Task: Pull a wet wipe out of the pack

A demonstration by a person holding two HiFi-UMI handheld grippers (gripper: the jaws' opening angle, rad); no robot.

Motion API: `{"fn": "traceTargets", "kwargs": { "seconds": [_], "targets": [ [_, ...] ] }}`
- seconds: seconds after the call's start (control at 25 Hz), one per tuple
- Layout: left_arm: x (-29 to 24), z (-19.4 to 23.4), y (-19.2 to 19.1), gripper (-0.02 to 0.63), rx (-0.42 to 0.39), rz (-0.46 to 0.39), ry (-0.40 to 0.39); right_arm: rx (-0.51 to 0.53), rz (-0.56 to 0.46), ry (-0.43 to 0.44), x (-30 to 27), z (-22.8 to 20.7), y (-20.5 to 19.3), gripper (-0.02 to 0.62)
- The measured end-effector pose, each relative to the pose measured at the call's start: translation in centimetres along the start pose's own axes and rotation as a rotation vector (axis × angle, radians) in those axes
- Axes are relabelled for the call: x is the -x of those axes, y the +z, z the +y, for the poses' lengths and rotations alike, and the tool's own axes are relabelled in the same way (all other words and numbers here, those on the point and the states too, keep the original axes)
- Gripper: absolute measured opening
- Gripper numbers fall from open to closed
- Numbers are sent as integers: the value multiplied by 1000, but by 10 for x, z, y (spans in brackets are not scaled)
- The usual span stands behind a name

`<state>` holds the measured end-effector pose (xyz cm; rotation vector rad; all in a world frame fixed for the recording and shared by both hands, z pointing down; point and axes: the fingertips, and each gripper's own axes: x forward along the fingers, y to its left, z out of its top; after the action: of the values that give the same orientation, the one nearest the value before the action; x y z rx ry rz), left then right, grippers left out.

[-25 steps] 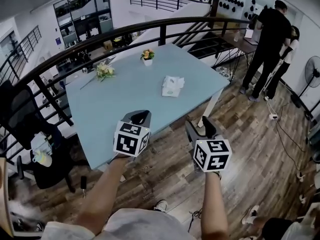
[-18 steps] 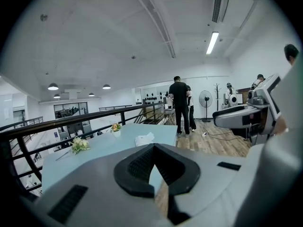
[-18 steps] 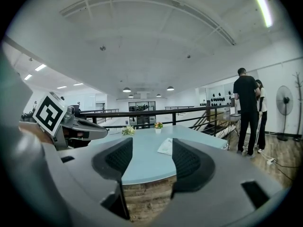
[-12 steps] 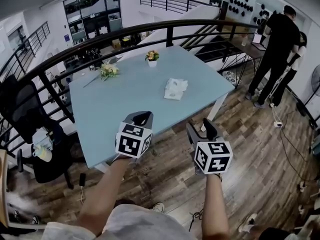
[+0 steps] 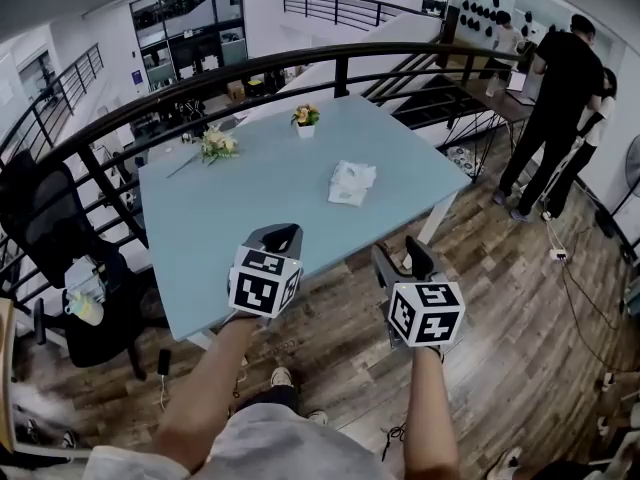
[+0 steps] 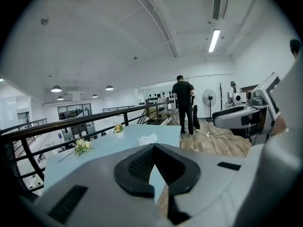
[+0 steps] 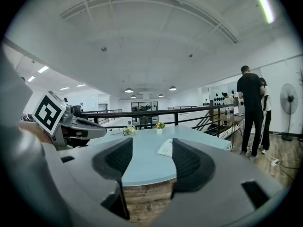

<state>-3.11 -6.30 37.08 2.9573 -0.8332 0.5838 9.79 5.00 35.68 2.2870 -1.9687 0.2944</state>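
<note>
The wet wipe pack (image 5: 352, 183) is a white packet with a crumpled white sheet at its top, lying on the right half of the light blue table (image 5: 220, 218). Both grippers hover in front of the table's near edge, well short of the pack. My left gripper (image 5: 282, 234) is shut, its black pads meeting at the tips with nothing between them. My right gripper (image 5: 402, 257) is open and empty. The left gripper view shows the pack (image 6: 147, 139) far beyond the left gripper (image 6: 154, 148). In the right gripper view the pack (image 7: 166, 148) lies between the right gripper's (image 7: 151, 157) parted pads.
A small flower pot (image 5: 306, 117) and a loose bouquet (image 5: 215, 145) sit at the table's far side. A black railing (image 5: 200, 78) curves behind the table. A black office chair (image 5: 50, 258) stands at the left. Two people (image 5: 555, 98) stand at the far right on the wooden floor, near a fan (image 5: 630, 158).
The table has come slightly nearer and shifted in the head view. Both grippers keep the same pose, and a shoe now shows below between the arms.
</note>
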Motion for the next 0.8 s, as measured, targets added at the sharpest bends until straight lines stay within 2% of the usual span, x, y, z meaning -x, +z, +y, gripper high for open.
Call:
{"fn": "traceTargets", "kwargs": {
  "seconds": [0.28,0.8],
  "targets": [
    [-22,19,1,-6,11,-10,12,9,14,18,-30,-1,-4,245],
    [-109,80,19,-6,39,-2,26,25,49,22,-128,-37,14,245]
  ]
}}
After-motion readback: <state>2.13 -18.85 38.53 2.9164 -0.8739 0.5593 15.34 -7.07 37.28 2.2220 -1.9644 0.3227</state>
